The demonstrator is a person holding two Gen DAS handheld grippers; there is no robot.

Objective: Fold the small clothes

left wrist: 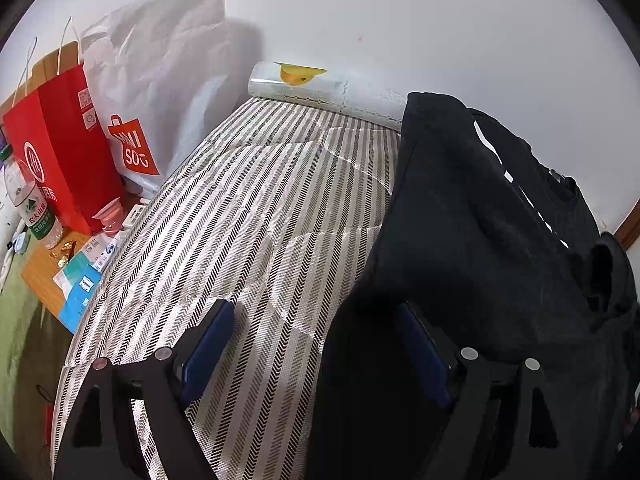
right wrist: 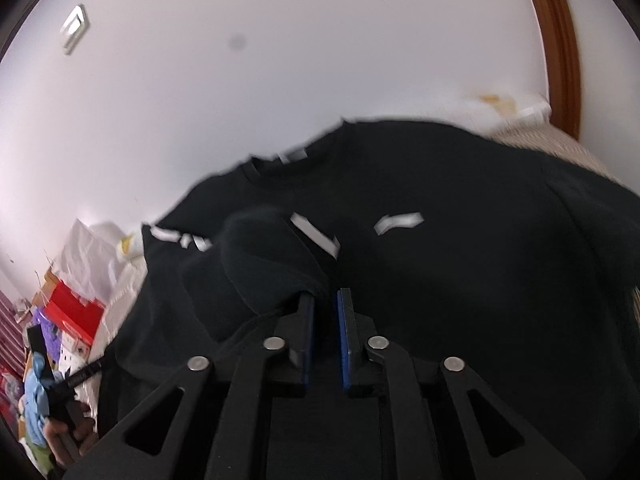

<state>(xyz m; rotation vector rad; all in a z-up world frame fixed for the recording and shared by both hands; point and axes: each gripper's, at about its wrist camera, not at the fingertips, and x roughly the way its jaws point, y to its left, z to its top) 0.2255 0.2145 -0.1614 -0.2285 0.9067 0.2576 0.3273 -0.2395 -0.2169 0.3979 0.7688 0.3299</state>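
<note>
A black T-shirt (left wrist: 480, 216) with white markings hangs lifted above the striped mattress (left wrist: 256, 208) at the right of the left wrist view. My left gripper (left wrist: 316, 312) is open, its blue pads wide apart, with the shirt draped over the right finger. In the right wrist view the same black T-shirt (right wrist: 460, 264) fills the middle, blurred. My right gripper (right wrist: 326, 296) has its pads close together, and a fold of black cloth sits at the left fingertip; whether cloth is pinched between the pads is unclear.
A red paper bag (left wrist: 60, 144) and a white bag (left wrist: 160, 80) stand at the bed's left on a wooden side table (left wrist: 40, 276) with a water bottle (left wrist: 28, 196) and boxes. A rolled sheet (left wrist: 320, 84) lies against the wall. A wooden frame (right wrist: 560, 40) stands at right.
</note>
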